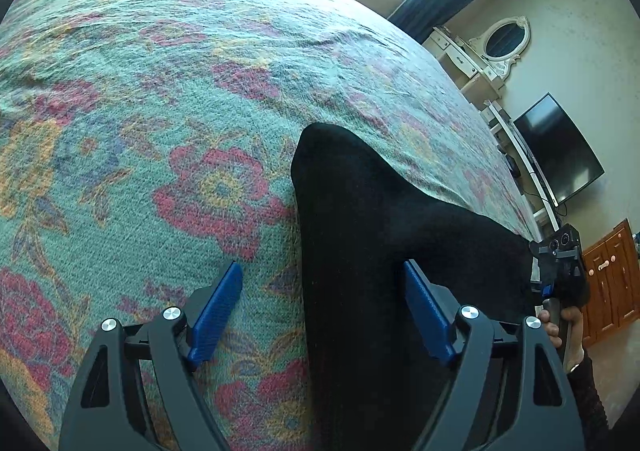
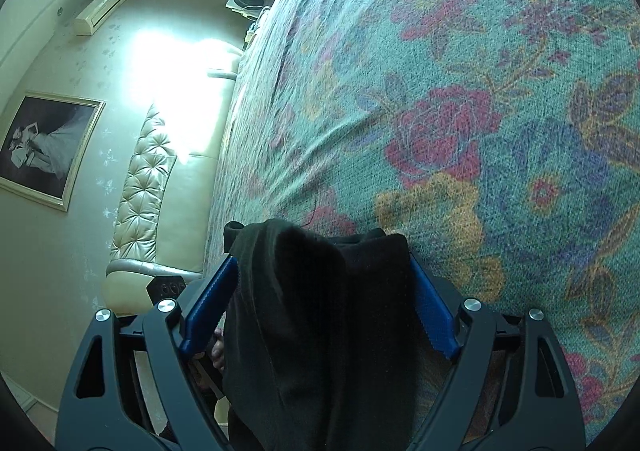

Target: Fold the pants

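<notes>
So the black pants (image 1: 360,251) are lying on the bed (image 1: 160,71), on top of a flowery bedspread, and the whole thing comes down to how that strip of cloth lines up with each claw.

From the left wrist view, the left claw (image 1: 324,303) is spread wide, nothing pinched. The pants run as a long dark band from the bottom of the view up and away, passing between the two blue pads (image 1: 218,307) but hugging the right-hand one; the left-hand pad sits over bare bedspread. So the cloth's long axis runs roughly along the way this claw points, and it's off-center.

The right claw (image 2: 324,299) is also spread wide. A bunched end of the pants (image 2: 320,311) fills nearly the whole gap between its pads (image 2: 210,303). I can't tell for sure if the pads just brush the fabric, but the jaws look released rather than clamping it.

The right claw and the hand (image 1: 560,327) holding it show up at the far right edge of the left view, just beside the same band of cloth, so both are close. My guess is the right one is better centered for a grab; the left needs to slide sideways first.
</notes>
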